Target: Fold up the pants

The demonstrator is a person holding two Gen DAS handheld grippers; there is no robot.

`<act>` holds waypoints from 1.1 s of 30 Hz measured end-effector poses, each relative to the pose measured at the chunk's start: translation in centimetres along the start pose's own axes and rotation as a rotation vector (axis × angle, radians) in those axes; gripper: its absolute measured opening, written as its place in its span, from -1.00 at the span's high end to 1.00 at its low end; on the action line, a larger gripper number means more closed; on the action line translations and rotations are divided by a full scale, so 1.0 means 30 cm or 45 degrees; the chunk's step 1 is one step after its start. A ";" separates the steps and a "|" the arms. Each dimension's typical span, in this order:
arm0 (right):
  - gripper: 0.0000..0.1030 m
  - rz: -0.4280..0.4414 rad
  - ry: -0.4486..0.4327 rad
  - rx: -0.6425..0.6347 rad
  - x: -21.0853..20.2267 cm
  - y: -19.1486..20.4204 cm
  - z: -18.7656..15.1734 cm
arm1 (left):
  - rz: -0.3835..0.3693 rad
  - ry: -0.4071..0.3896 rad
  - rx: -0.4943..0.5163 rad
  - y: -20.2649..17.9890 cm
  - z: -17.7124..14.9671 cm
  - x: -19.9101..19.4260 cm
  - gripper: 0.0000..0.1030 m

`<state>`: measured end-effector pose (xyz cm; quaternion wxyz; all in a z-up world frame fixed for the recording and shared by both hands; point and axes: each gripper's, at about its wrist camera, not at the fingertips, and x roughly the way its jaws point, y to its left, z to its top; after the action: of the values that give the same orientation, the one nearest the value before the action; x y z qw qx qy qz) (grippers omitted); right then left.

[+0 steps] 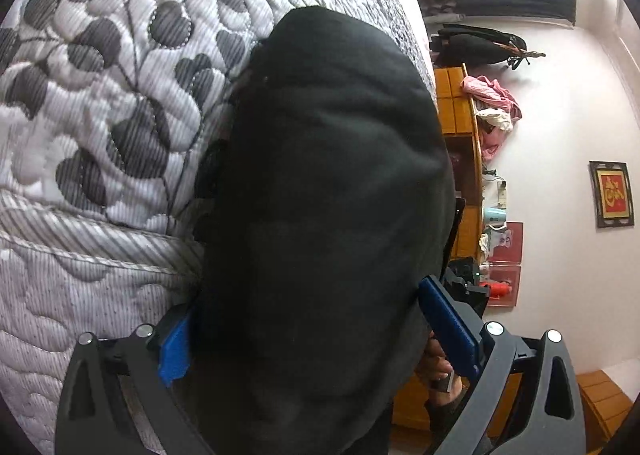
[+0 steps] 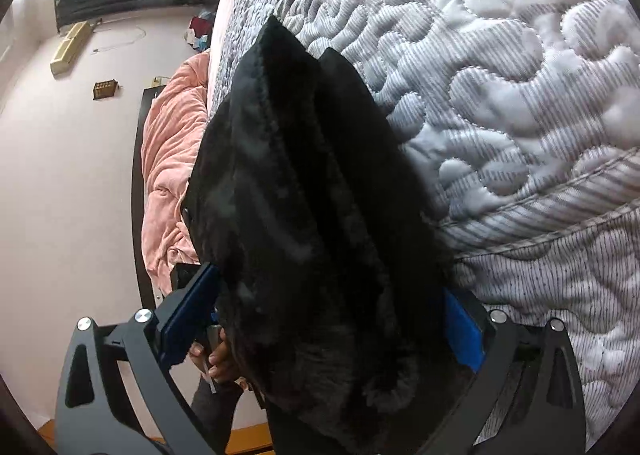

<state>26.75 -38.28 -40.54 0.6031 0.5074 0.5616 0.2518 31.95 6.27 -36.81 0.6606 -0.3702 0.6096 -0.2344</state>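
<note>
While the black, fuzzy fabric pants [image 1: 320, 191] are draping over the edge of the quilted grey-and-white leaf-patterned bed [image 1: 100, 95], you are keeping your left hand-held gripper [image 1: 308, 331] right at their near end. Its two blue pads are standing wide apart, one on each side of the dark bundle; the left pad [image 1: 174, 347] is sitting against the cloth's edge, the right pad [image 1: 448, 319] is lying just beside it, and I cannot tell whether either one is pressing in. The pants are filling the middle of this view, running away from the fingers up onto the mattress top.

In the right wrist view, the same pants [image 2: 304, 215] are lying between the pads of your right hand-held gripper [image 2: 328, 315], which is spread to its widest. No clamping is showing there: the cloth is bulging in folds between the fingers, with two pointed layers reaching up over the quilted bed [image 2: 500, 95]. A pink rumpled blanket [image 2: 168, 183] is bunching beside the mattress edge.

Both tools are pointing downward and forward at a slant toward the bed's side. Fingers of a hand [image 2: 218, 359] are curling just under the left pad in the right view, touching the dark cloth, and other fingertips [image 1: 438, 369] are showing below the right pad in the left view.
</note>
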 end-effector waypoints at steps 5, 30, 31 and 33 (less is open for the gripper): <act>-0.95 -0.047 0.011 -0.071 0.054 0.050 -0.018 | 0.077 -0.024 0.029 -0.015 -0.014 0.025 -0.79; 0.04 -0.066 -0.072 -0.326 0.019 0.391 -0.063 | 0.238 -0.242 0.162 -0.186 -0.034 -0.177 0.02; 0.04 -0.062 -0.075 -0.336 0.020 0.411 -0.053 | 0.241 -0.253 0.176 -0.196 -0.028 -0.188 0.02; 0.04 -0.057 -0.081 -0.359 0.026 0.456 -0.030 | 0.243 -0.276 0.194 -0.225 -0.003 -0.215 0.02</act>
<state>29.73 -32.38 -28.50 0.6915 0.4127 0.5125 0.2983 31.85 7.01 -27.49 0.7680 -0.2826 0.5475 -0.1748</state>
